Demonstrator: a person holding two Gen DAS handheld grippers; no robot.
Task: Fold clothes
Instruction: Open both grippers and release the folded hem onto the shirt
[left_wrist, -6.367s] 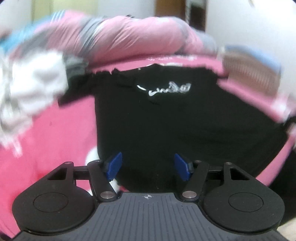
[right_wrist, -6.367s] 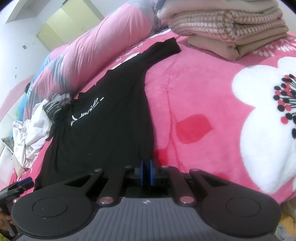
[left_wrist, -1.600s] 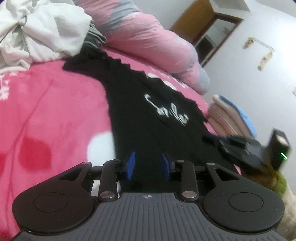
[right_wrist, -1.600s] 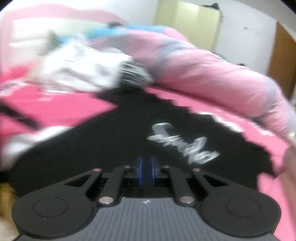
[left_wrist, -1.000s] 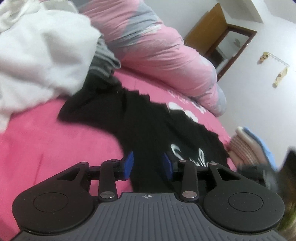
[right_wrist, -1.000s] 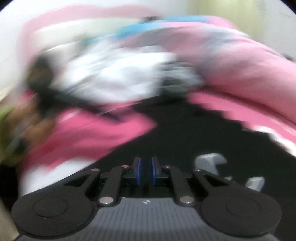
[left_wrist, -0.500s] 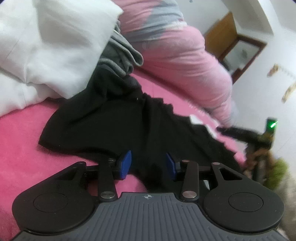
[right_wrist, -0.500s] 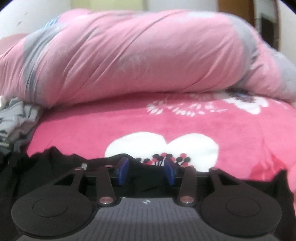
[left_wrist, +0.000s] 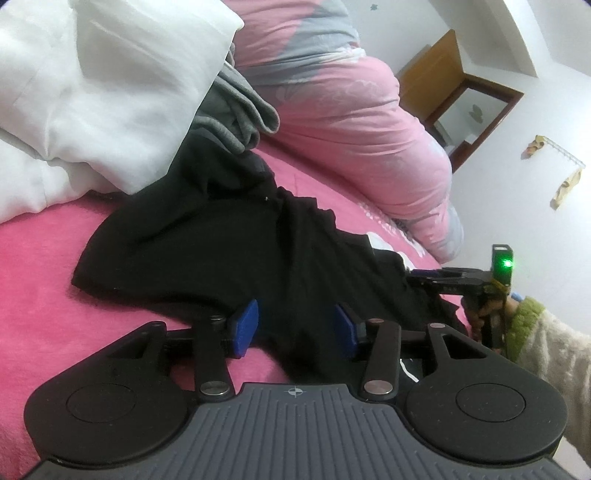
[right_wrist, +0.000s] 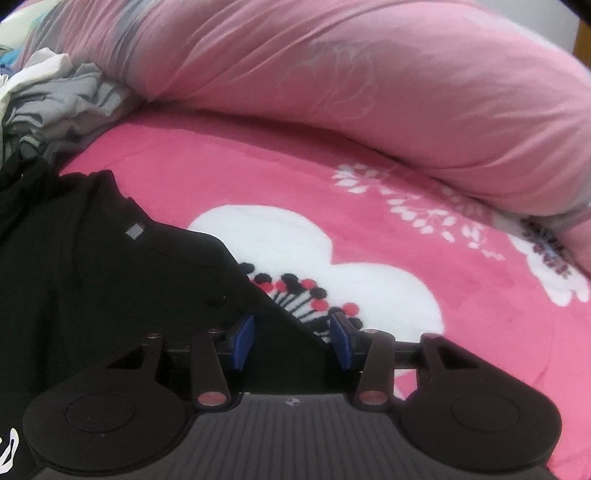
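Where the bed (left_wrist: 44, 266) shows, one black shirt (left_wrist: 221, 251), two parted tools (left_wrist: 295, 326) (right_wrist: 292, 341).

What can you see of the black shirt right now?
The black shirt is soft, matte knit, spread rumpled on the pink blanket. Its far sleeve runs under the grey and white laundry pile. A small grey tag shows at the collar, and a bit of white print at one edge. Both the left gripper and right gripper have open jaws straddling its fabric.
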